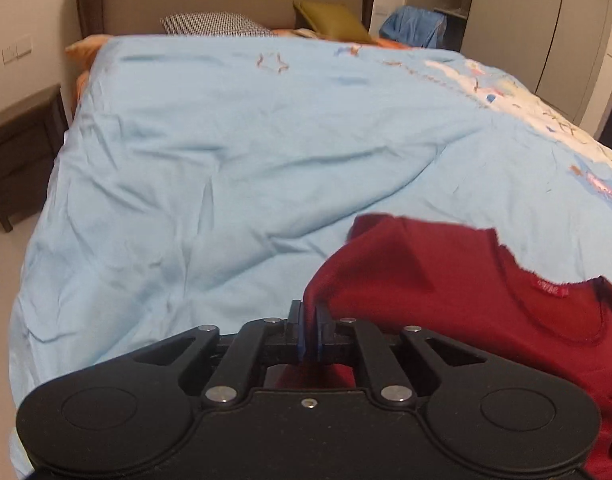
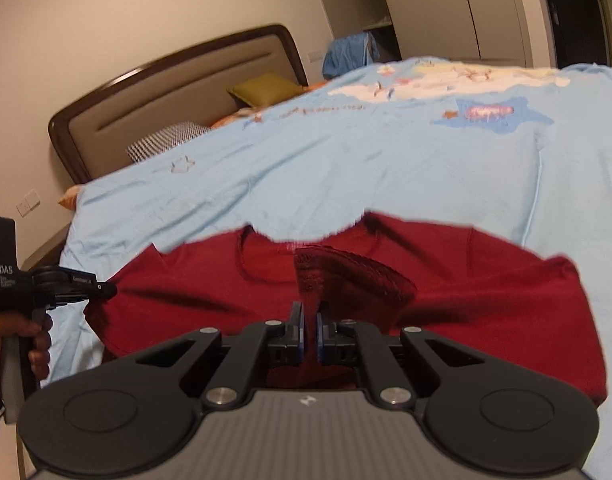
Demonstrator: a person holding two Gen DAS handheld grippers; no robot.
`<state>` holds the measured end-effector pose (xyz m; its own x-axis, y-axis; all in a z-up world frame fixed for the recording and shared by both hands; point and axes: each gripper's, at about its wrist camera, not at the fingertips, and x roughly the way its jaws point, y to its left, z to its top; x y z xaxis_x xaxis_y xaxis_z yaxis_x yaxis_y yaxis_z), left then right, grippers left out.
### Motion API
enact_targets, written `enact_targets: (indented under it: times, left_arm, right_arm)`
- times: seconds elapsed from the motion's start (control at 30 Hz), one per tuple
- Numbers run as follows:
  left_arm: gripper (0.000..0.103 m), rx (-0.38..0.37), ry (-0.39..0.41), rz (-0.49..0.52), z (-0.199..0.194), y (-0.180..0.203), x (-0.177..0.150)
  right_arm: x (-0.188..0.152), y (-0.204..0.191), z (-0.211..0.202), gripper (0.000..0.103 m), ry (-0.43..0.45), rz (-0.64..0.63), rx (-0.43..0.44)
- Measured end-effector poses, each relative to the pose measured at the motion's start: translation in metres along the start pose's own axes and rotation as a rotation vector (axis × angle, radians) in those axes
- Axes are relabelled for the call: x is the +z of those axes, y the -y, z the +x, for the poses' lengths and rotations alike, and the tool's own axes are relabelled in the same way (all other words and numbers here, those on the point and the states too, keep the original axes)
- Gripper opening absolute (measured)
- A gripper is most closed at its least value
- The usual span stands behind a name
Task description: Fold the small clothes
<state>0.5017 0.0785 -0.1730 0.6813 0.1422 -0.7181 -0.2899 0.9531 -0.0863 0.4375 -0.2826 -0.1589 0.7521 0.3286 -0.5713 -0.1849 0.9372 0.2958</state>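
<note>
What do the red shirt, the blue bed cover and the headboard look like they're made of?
Red shirt: soft matte knit, probably cotton jersey; it drapes and bunches, with a ribbed hem at the right gripper.
Blue cover: thin woven cotton, likely; fine creases, printed pictures.
Headboard: smooth beige padded panel, maybe faux leather, in a glossy dark frame that looks like wood.

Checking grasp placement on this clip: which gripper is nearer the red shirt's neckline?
Right. The right gripper pinches a raised fold of the red shirt just below the neckline. The left gripper grips the shirt's outer edge, off to the side.
</note>
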Motion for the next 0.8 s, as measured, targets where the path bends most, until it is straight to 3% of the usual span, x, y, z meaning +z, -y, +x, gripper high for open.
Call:
enact_targets:
  times: [0.07,0.1,0.17,0.23,0.3,0.47,0.5,0.53,0.57,0.6,0.63,0.67,0.73,0.8]
  left_arm:
    - [0.036,-0.004,0.0,-0.027,-0.005,-0.005,-0.002]
    - [0.043,-0.024,0.004,-0.049,-0.009,-0.008,-0.002]
    - [0.068,-0.067,0.022,-0.083,-0.016,-0.013,-0.004]
    - [0.073,-0.084,0.045,-0.074,-0.018,-0.009,-0.001]
    - [0.073,-0.096,0.039,-0.04,-0.013,-0.001,0.007]
    - [0.073,-0.115,-0.004,0.073,0.019,0.028,0.034]
    - [0.072,-0.098,-0.022,0.101,0.029,0.033,0.038]
    - [0.065,-0.082,-0.047,0.125,0.039,0.037,0.041]
    - [0.043,-0.079,-0.07,0.13,0.048,0.039,0.044]
    - [0.029,-0.089,-0.094,0.114,0.055,0.038,0.046]
    - [0.013,-0.097,-0.102,0.082,0.059,0.036,0.047]
    - [0.009,-0.098,-0.074,0.052,0.057,0.034,0.048]
    - [0.007,-0.1,0.01,0.019,0.048,0.03,0.046]
    - [0.007,-0.075,0.035,-0.005,0.047,0.029,0.041]
  right_arm:
    - [-0.007,0.002,0.007,0.007,-0.048,0.005,-0.015]
    - [-0.01,0.005,0.006,0.007,-0.059,0.018,-0.018]
    - [-0.013,0.01,0.0,0.009,-0.07,0.03,-0.017]
    - [-0.014,0.017,-0.007,0.019,-0.085,0.058,0.001]
    - [-0.013,0.025,-0.012,0.042,-0.089,0.102,0.021]
    - [-0.004,0.04,-0.008,0.06,-0.101,0.214,0.023]
    - [-0.004,0.041,-0.003,0.061,-0.12,0.22,0.014]
    - [-0.005,0.041,0.005,0.06,-0.15,0.221,-0.004]
    - [-0.006,0.041,0.011,0.054,-0.174,0.22,-0.025]
    - [-0.006,0.042,0.016,0.034,-0.182,0.217,-0.032]
    - [-0.007,0.042,0.018,0.022,-0.181,0.211,-0.035]
    - [-0.006,0.042,0.017,0.011,-0.172,0.195,-0.039]
    - [0.0,0.037,0.005,0.01,-0.088,0.142,-0.026]
    - [0.009,0.026,-0.007,0.009,0.001,0.027,-0.028]
